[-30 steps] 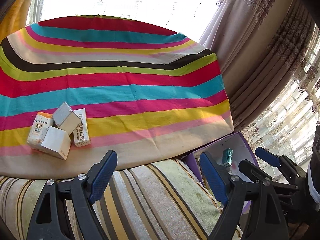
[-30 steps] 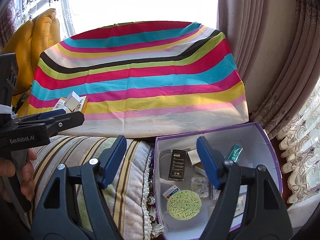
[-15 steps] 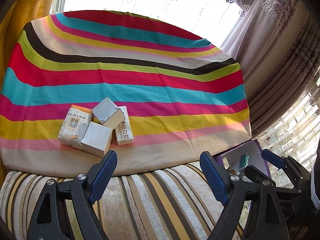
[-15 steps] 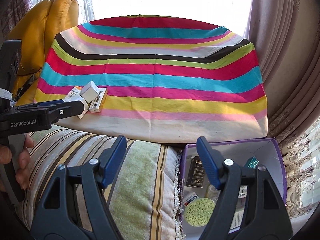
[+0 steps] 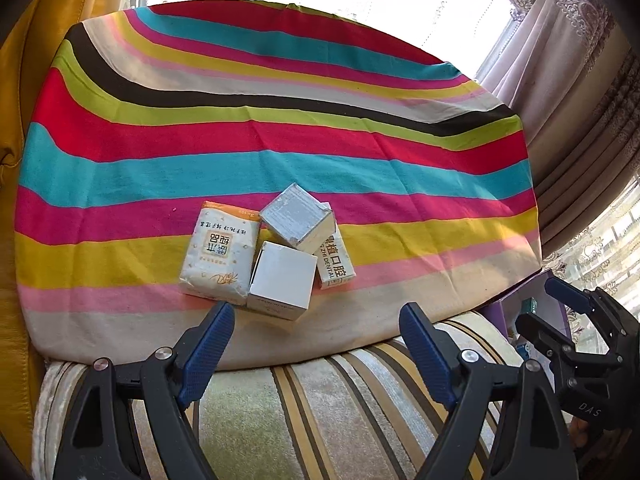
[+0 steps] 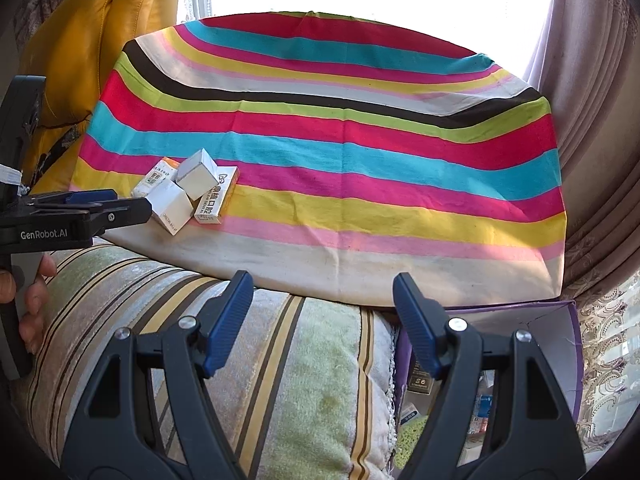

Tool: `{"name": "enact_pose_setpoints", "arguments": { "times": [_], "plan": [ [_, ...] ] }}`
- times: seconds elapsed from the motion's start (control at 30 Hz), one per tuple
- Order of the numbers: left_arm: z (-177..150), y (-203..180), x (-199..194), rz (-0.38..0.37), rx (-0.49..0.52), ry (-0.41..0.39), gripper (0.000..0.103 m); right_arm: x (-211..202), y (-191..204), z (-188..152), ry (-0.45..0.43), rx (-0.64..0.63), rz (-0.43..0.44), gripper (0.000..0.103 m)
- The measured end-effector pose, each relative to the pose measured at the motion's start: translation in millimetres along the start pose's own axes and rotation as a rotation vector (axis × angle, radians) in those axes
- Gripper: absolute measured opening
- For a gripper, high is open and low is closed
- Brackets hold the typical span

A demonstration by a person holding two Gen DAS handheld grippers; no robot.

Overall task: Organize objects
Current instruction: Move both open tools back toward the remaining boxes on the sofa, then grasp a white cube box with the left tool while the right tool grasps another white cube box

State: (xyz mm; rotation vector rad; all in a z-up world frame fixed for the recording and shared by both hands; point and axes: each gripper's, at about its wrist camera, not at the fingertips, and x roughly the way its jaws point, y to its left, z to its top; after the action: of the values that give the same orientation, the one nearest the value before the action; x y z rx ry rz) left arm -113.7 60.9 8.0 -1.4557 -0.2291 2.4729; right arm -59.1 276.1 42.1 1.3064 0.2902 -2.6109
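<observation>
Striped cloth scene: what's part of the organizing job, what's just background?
Job items:
- soft white tissue pack with orange edge
- white cardboard cube box
- grey-topped cube box
- long white dental-brand carton
- purple-walled open storage box

Background:
- rainbow-striped cloth
- striped plush cushion
- yellow leather chair
- patterned curtains

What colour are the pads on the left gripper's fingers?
Dark blue, ribbed pads on black fingers, shown best in the left wrist view.
</observation>
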Motion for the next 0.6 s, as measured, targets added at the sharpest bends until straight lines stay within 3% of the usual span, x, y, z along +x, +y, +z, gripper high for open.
{"name": "enact_pose_setpoints", "arguments": {
  "times": [0.27,0.57,0.6],
  "plan": [
    [12,7,29,0.024,0.047,0.070,0.081,23,17,23,0.020,-0.053,0.047,0.075],
    [15,9,47,0.007,0.077,0.111,0.052,41,42,46,0.033,-0.120,0.078,0.075],
    [14,10,47,-0.005,0.072,0.112,0.044,44,44,48,0.036,-0.123,0.083,0.075]
  ]
}}
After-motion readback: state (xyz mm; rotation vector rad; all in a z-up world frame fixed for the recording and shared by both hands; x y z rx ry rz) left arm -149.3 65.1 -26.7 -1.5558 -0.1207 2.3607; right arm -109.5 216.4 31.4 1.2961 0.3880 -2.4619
